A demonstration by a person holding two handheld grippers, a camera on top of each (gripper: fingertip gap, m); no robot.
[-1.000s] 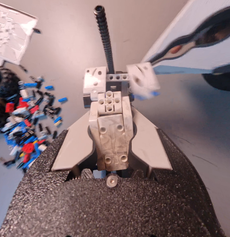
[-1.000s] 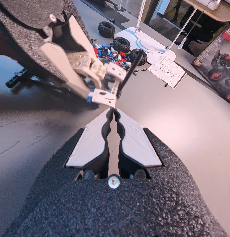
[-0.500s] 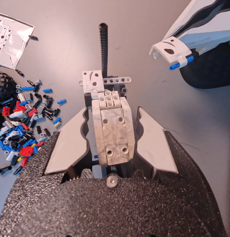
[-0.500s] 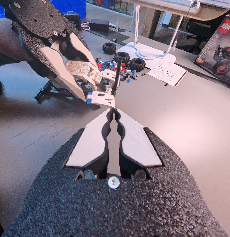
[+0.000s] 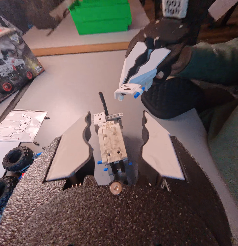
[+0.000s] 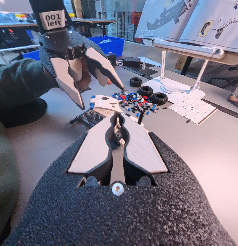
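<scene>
Grey tabletop [image 5: 70,85] bears a marbled white brick model [image 5: 111,141] between wide-spread left fingers [image 5: 70,150]; right fingers [image 6: 139,145] pinch a white panel [image 6: 106,103].

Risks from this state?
1. The right gripper pinches the white panel only at its edge; it may twist or slip out.
2. The left gripper is open, so the model sits loose on the table and may slide if pushed.
3. The black hose sticks up near the panel and could snag.
</scene>
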